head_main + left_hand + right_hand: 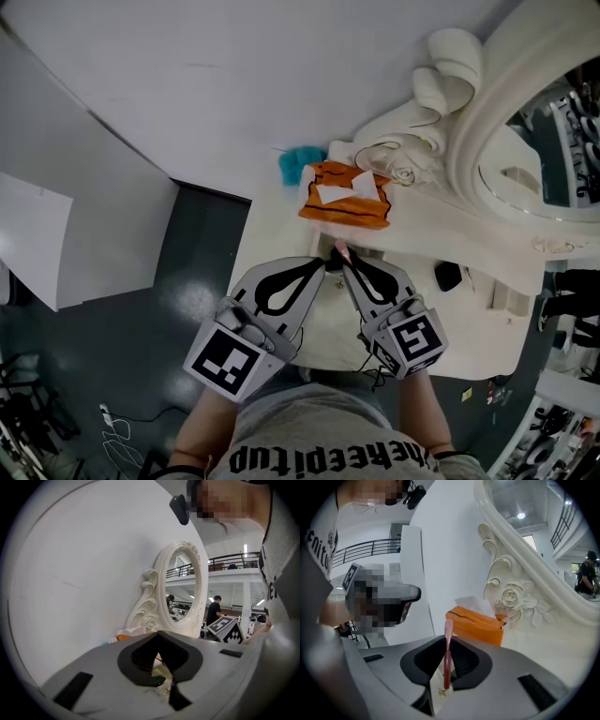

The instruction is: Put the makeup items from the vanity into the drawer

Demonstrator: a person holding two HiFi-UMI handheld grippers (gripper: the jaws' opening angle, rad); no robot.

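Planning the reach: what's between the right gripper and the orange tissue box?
Only the pink stick in the right gripper; beyond it, bare vanity top to the tissue box. Right gripper view shows it.

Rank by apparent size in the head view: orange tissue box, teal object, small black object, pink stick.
1. Orange tissue box.
2. Teal object, partly hidden.
3. Small black object.
4. Pink stick, only its tip visible.

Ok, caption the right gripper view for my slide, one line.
Right gripper, jaws shut on a slim pink stick, before an orange tissue box and ornate white mirror frame.
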